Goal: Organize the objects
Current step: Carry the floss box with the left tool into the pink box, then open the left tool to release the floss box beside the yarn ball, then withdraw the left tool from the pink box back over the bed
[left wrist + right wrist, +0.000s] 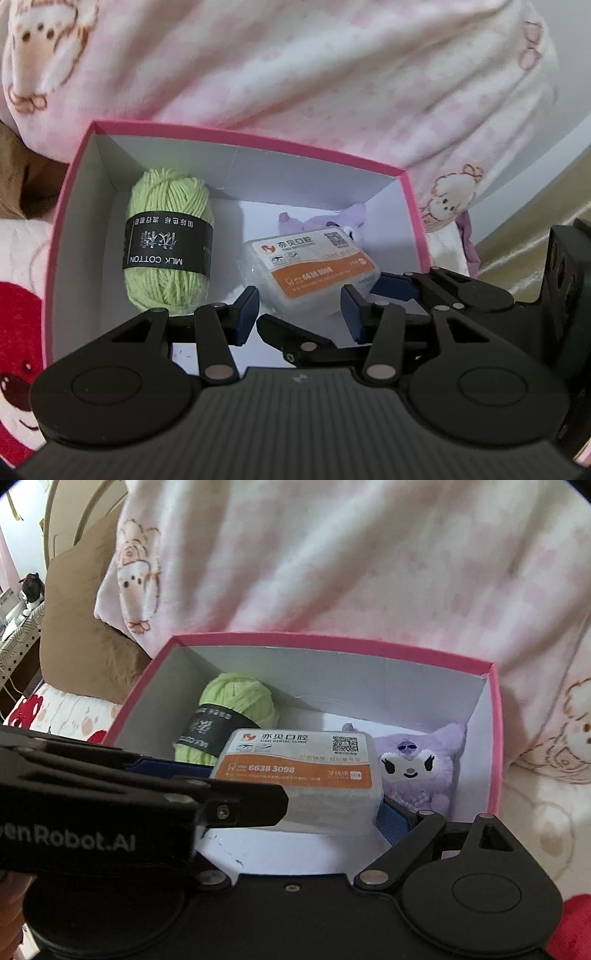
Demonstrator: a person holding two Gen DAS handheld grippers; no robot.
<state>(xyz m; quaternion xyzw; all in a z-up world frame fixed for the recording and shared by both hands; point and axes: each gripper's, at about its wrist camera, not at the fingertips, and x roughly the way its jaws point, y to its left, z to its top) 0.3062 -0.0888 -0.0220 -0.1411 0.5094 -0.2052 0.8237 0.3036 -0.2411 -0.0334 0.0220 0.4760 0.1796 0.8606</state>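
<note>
A pink box (236, 133) with a white inside holds a green yarn ball (168, 236), a clear dental floss box with an orange label (308, 271) and a purple plush toy (325, 221). My left gripper (299, 314) is open and empty, just in front of the floss box. In the right wrist view, my right gripper (295, 794) is shut on the floss box (299, 771), blue pads on both its sides, inside the pink box (332, 642). The yarn ball (236, 705) lies left of it, the plush (417, 768) right of it.
A pink and white fleece blanket with cartoon animals (295, 74) lies behind the box. A brown pillow (74, 627) is at the left. A red and white printed sheet (18, 295) lies under the box. The left gripper's arm (110, 794) crosses the right wrist view.
</note>
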